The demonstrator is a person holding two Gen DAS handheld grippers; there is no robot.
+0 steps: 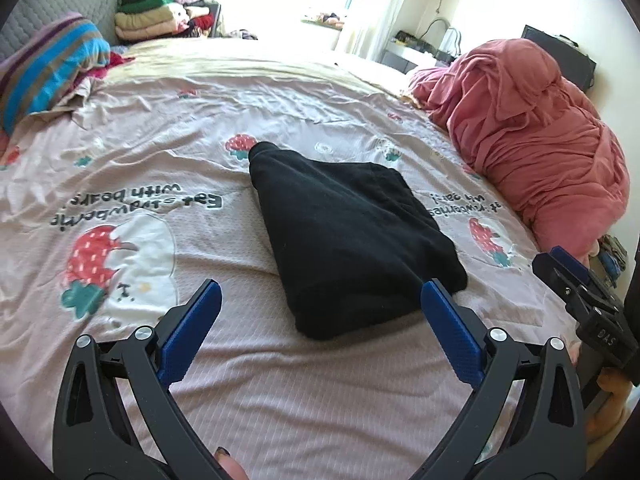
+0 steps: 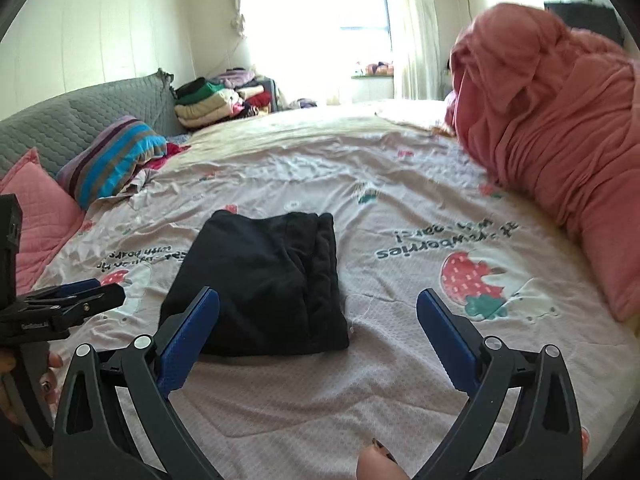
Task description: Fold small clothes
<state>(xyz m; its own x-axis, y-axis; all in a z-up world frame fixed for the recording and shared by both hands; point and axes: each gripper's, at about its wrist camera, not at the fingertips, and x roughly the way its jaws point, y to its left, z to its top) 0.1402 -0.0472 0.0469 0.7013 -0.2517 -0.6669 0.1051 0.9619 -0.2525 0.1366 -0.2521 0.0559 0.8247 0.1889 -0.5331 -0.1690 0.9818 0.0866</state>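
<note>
A black garment [image 1: 348, 232] lies folded into a compact bundle on the pink strawberry-print bedsheet [image 1: 160, 152]. It also shows in the right wrist view [image 2: 264, 280]. My left gripper [image 1: 320, 292] is open and empty, hovering just short of the garment's near edge, with blue pads [image 1: 192, 328] spread wide. My right gripper [image 2: 318, 300] is open and empty, with the garment's near right corner between its jaws. The right gripper appears at the right edge of the left wrist view [image 1: 576, 280]. The left gripper appears at the left edge of the right wrist view [image 2: 68, 296].
A bulky pink duvet [image 1: 532, 136] is heaped at the right of the bed. A striped pillow [image 1: 48, 68] and a grey quilted headboard cushion [image 2: 80, 120] lie at the left. A stack of folded clothes [image 1: 156, 16] sits at the far corner.
</note>
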